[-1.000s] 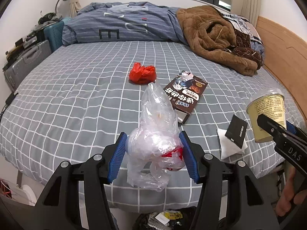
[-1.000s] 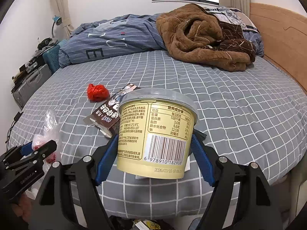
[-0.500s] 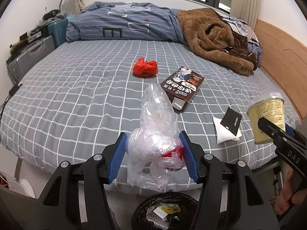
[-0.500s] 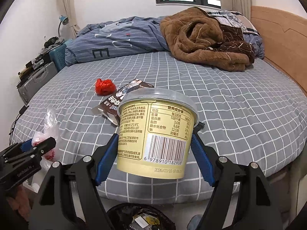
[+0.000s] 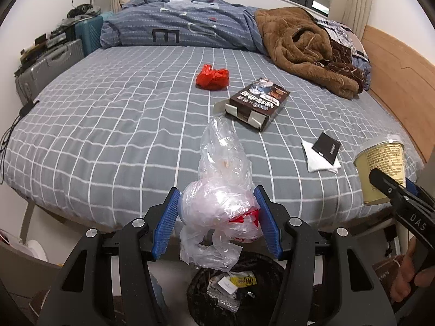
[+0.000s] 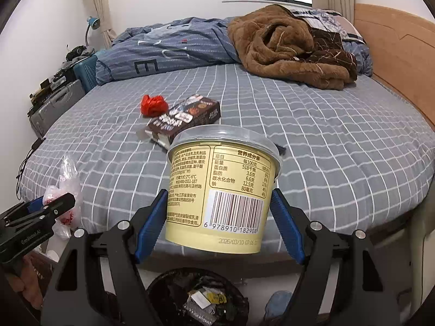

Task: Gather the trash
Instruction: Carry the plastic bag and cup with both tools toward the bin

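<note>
My left gripper (image 5: 216,218) is shut on a crumpled clear plastic bag (image 5: 221,190) with red print, held just above a black-lined trash bin (image 5: 236,290) on the floor. My right gripper (image 6: 218,218) is shut on a pale yellow lidded cup (image 6: 221,187) with a barcode, also over the trash bin (image 6: 198,298). On the grey checked bed (image 5: 108,114) lie a red plastic bag (image 5: 212,77), a dark brown snack box (image 5: 258,103), and a white tissue (image 5: 318,160) with a black card (image 5: 326,148) on it. The cup (image 5: 379,168) shows at the left wrist view's right edge.
A brown fleece coat (image 5: 304,49) and a blue striped duvet (image 5: 179,30) are heaped at the bed's far side. Suitcases (image 5: 49,65) stand at the left wall. A wooden headboard (image 5: 399,62) runs along the right. A person's hand (image 5: 407,277) holds the right gripper.
Both grippers have drawn back from the bed with their loads. The bed edge has moved up in both views, and the trash bin has come into view beneath them.
</note>
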